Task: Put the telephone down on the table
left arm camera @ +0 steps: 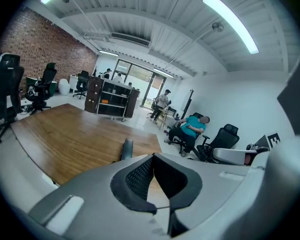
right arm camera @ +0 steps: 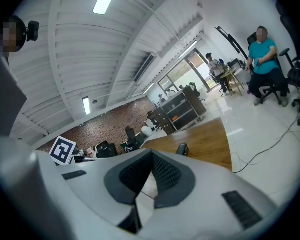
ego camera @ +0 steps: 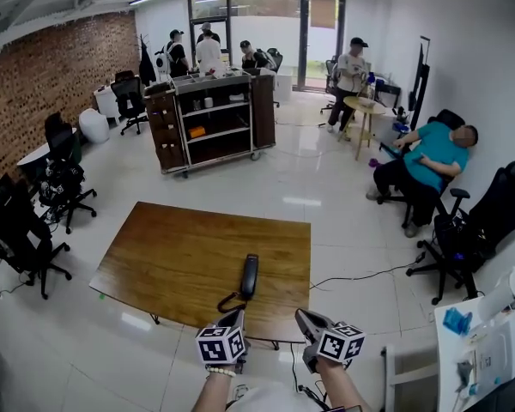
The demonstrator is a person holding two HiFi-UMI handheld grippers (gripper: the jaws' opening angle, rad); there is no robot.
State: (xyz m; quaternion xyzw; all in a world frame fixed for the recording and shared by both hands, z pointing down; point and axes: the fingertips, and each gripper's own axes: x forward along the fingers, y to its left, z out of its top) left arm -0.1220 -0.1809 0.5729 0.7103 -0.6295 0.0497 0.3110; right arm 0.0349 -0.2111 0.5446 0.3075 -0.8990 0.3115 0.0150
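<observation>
On the table (ego camera: 180, 256) the phone (ego camera: 250, 275) lies flat just ahead of your fingertips, so the set-down looks done: your left gripper (ego camera: 237, 316) and right gripper (ego camera: 303, 318) are closed on nothing, and you need only keep clear.

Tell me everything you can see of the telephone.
The telephone is a slim, dark handset, plastic by its look. It lies flat on the wooden table close to the near edge, with its long axis pointing away from the person. A dark cord loops from its near end toward the table edge. Nothing holds it, and only the table touches it.
</observation>
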